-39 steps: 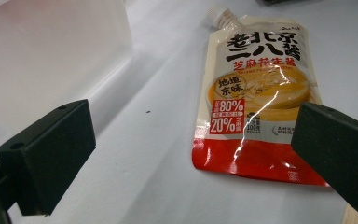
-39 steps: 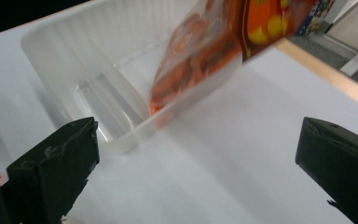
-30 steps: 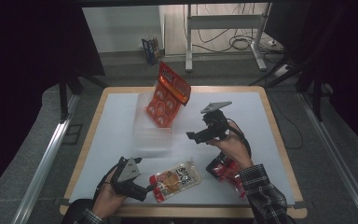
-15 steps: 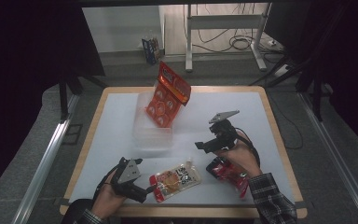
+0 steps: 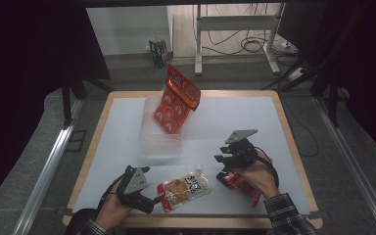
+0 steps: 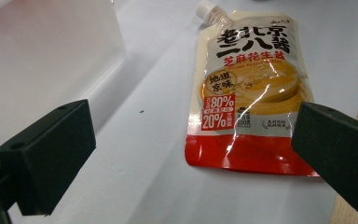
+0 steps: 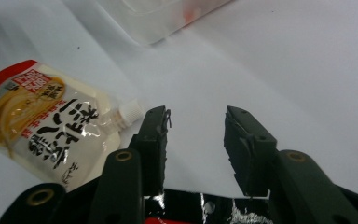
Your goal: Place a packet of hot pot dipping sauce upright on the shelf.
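2 grippers over a white mat on a wood-edged table: left gripper wide open at the sauce pouch near the front edge; right gripper, jaws just narrowing on nothing, beside a red packet. Grey floor, dark curtains around.

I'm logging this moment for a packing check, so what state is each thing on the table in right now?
Sauce pouch: lying flat, cap on, not gripped.
Red packet: flat on the table under the right hand.
Orange packet: standing tilted in the clear container.
Left gripper: jaws wide open, pouch's bottom end between them, no contact.
Right gripper: jaws have just been closing, partly open, nothing between them.
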`<state>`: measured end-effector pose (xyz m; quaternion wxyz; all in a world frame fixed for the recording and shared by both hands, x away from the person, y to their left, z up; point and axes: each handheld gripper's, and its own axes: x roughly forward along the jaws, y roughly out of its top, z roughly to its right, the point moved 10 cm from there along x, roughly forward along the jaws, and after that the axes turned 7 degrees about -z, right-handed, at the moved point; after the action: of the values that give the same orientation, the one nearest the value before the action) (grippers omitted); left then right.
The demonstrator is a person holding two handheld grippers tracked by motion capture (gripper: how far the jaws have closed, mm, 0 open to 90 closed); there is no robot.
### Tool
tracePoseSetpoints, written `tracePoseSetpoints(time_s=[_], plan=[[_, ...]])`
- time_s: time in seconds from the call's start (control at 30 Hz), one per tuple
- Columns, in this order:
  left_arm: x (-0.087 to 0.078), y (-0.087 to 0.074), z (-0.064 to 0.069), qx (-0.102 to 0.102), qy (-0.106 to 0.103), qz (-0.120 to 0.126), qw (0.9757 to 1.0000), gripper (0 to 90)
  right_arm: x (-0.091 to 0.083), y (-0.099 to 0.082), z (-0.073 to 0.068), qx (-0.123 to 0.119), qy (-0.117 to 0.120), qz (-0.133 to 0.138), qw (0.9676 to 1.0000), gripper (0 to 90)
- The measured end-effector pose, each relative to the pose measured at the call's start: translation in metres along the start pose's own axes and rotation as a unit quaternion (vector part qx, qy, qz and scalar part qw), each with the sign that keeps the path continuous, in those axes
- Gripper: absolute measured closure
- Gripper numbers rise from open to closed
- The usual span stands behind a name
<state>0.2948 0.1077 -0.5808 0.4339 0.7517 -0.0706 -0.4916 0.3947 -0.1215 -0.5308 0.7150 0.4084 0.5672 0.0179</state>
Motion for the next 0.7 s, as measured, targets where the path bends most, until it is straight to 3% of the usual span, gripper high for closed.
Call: tracePoseSetpoints(time_s=[0.2, 0.43, 0.7], plan=[[0.001, 0.000, 0.001, 0.003, 0.000, -0.003, 1.0000, 0.0, -0.006, -0.018, 0.000, 0.010, -0.004, -0.005, 0.9999, 65.9], [0.000, 0.000, 0.000, 0.003, 0.000, 0.000, 1.0000, 0.0, -0.020, -0.047, 0.009, 0.029, -0.028, -0.017, 0.9990, 88.2], [0.000, 0.000, 0.001, 0.005, 0.002, -0.001, 1.0000, 0.0, -0.036, -0.081, 0.025, 0.062, -0.060, -0.032, 0.9957, 88.5]])
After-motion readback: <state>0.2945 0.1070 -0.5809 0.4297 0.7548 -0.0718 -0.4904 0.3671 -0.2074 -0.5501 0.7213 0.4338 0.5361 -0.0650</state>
